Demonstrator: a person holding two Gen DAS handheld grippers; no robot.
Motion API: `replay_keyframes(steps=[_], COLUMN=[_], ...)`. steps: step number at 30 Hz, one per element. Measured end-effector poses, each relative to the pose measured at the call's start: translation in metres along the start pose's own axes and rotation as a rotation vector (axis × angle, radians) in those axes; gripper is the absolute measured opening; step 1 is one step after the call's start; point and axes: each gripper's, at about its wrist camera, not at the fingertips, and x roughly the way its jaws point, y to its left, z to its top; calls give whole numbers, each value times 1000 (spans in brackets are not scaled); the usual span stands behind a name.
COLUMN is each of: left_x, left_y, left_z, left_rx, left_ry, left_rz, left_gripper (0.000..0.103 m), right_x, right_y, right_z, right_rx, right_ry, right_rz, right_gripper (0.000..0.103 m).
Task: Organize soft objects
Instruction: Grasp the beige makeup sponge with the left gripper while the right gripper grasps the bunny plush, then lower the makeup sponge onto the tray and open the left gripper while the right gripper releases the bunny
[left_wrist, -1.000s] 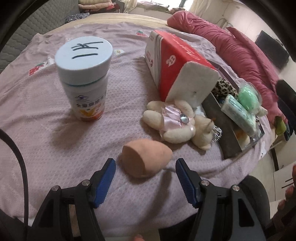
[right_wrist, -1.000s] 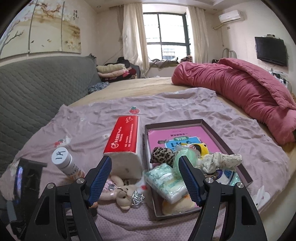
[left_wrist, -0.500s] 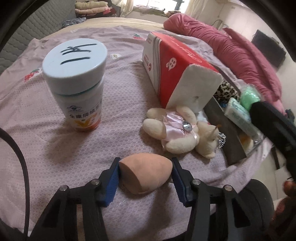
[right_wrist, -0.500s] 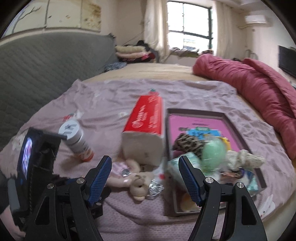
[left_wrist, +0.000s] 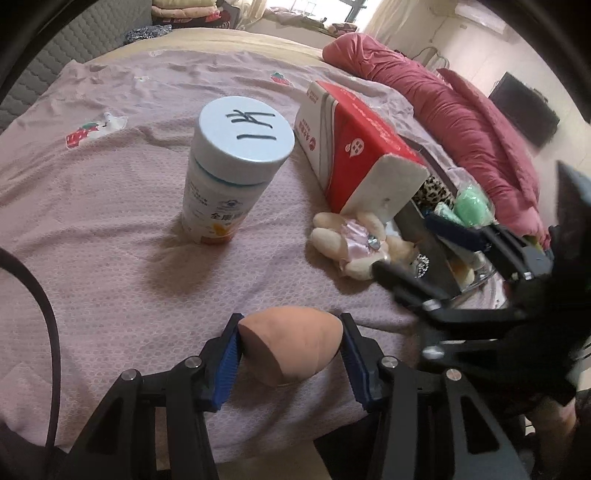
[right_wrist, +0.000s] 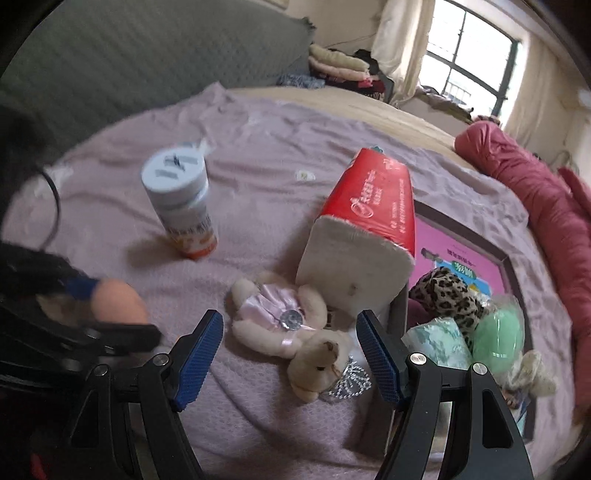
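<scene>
My left gripper (left_wrist: 290, 356) is shut on a peach egg-shaped sponge (left_wrist: 290, 345) and holds it just above the pink bedsheet; the sponge also shows in the right wrist view (right_wrist: 118, 301). My right gripper (right_wrist: 290, 354) is open, low over a cream teddy bear in a pink dress (right_wrist: 291, 328) that lies between its blue pads; the bear also shows in the left wrist view (left_wrist: 351, 245). A dark tray (right_wrist: 511, 264) to the right holds a leopard-print item (right_wrist: 445, 291), a green ball (right_wrist: 498, 336) and a mint packet (right_wrist: 436, 339).
A white bottle with a pale blue lid (left_wrist: 232, 173) stands on the sheet. A red tissue pack (left_wrist: 358, 147) lies against the tray's left side. A red duvet (left_wrist: 461, 110) lies along the right. The bed edge is close in front.
My left gripper closed on the peach sponge and lifted it off the sheet. My right gripper came down and forward over the teddy bear, staying open.
</scene>
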Motion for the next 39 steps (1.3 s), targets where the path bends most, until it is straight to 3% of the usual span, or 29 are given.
replay_keyframes(steps=[5, 10, 14, 17, 20, 28, 35, 39], left_x=[0, 3, 5, 7, 7, -3, -19, -23], left_y=[5, 6, 7, 8, 8, 0, -23, -50], left_z=[-3, -4, -4, -3, -2, 0, -2, 1], left_rx=[-13, -19, -26, -33, -34, -28, 21, 64], left_ry=[6, 17, 24, 28, 24, -15, -56, -63], left_rz=[-30, -47, -54, -58, -61, -86, -80, -74], left_gripper=[51, 51, 51, 51, 51, 51, 51, 51], right_x=[25, 51, 67, 69, 61, 8, -44, -76], right_y=[8, 15, 2, -8, -5, -5, -31, -62], right_z=[-3, -4, -1, -1, -1, -1, 3, 1], right_rx=[-87, -160, -95, -27, -53, 27, 141, 283], right_ry=[91, 150, 169, 163, 130, -22, -212, -327], right_rz=[-55, -57, 0, 65, 59, 67, -53, -128], right_gripper=[76, 76, 76, 65, 57, 56, 56, 56])
